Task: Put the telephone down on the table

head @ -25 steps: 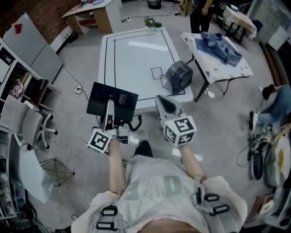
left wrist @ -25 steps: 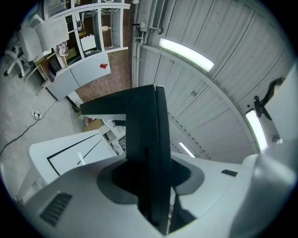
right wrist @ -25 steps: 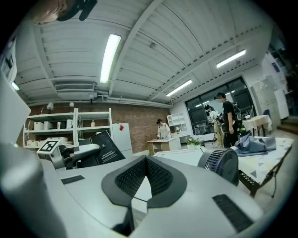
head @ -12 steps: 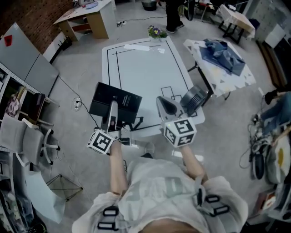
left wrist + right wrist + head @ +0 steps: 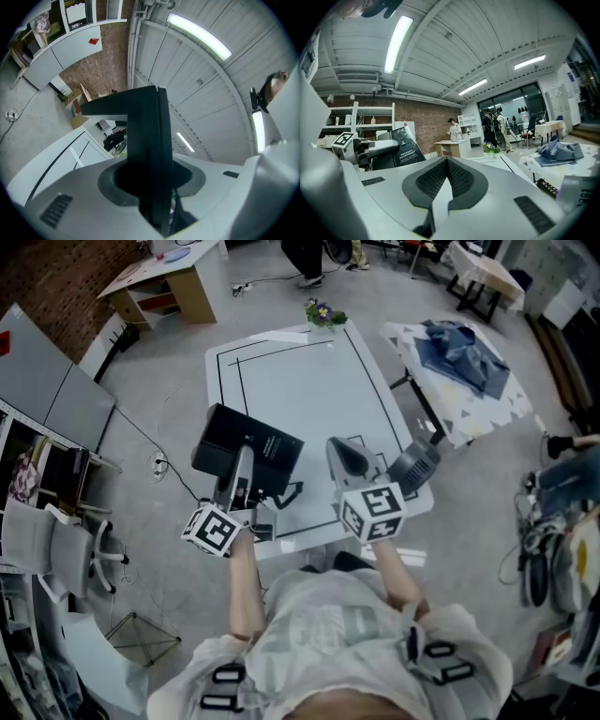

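A flat black box-like thing with small white print, the telephone of the task as far as I can tell, hangs over the near left corner of the white table. My left gripper is shut on its near edge. In the left gripper view it stands edge-on between the jaws, tilted upward. The right gripper view shows the same black thing at the left. My right gripper hovers beside it over the table's near edge, shut with nothing in it; its pads meet.
The table bears black line markings, a small grey fan at its near right corner and a flower pot at the far edge. A side table with blue cloth stands right. A wooden desk and chairs stand left.
The view has moved forward: the table's near edge now lies under both grippers, and the fan has slid to the right. Both grippers keep their pose and grip.
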Motion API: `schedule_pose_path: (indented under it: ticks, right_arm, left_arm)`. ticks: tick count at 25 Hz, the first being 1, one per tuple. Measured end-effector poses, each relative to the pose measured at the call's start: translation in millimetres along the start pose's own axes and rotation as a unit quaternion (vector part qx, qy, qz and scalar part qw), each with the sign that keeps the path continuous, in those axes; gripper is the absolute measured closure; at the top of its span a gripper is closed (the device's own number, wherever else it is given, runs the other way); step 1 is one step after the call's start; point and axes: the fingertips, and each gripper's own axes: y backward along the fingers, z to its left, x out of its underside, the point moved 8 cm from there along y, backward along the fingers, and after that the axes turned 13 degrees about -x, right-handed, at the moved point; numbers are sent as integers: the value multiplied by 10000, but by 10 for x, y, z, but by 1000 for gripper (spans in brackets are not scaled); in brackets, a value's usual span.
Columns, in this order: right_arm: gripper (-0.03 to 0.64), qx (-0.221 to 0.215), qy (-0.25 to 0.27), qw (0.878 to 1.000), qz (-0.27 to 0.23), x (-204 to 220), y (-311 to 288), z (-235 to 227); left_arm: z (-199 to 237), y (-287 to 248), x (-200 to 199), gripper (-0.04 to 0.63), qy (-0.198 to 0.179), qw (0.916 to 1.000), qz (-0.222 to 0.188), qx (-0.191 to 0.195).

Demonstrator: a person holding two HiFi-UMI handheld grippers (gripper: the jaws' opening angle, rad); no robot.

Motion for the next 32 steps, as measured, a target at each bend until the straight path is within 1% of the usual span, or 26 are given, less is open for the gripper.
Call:
schedule_pose_path:
  ticks: [3,8,12,14,17,20,22,25,29,32]
  right_arm:
    - [609,-91,-11,10000,24,16,-74,-77]
    - [609,-275,-20,9996,34,4,-122,-160]
    - [609,-372,-88,9992,68,26,-147,-206]
    - [609,-372,-126,9992,86,35,-162,-215]
    - [609,-399,-129,9991,96,18,-184,-222]
    - [609,-476,-139,9987,126,14,-161,-228]
    - [609,-512,-123,9985,176,27,-135,-236]
    - [609,-517,-171,9981,284,87,-123,-221]
    - [609,-523,-266,9972,464,197,-132,-205]
    - [609,-520,-271,9965,593,258,-134,-204]
  left_arm:
    - [13,-79,67,428,66,10000,28,1]
    - [13,-133,139,428,12,9997,123,-201]
    - [1,-164,188,428,-114,9995,234,-184]
    - [10,-197,203,429,-77,9994,304,-110]
    - [23,-269,187,428,-78,9985,548,-9]
    - [57,-373,192,430,-211,9956,912,83]
    - [93,-472,194,428,-277,9930,1134,152]
    - [219,-646,178,428,-239,9876,1528,275]
    - [417,-916,223,430,-362,9719,2274,496]
    - [558,-1132,302,430,-374,9623,2609,679]
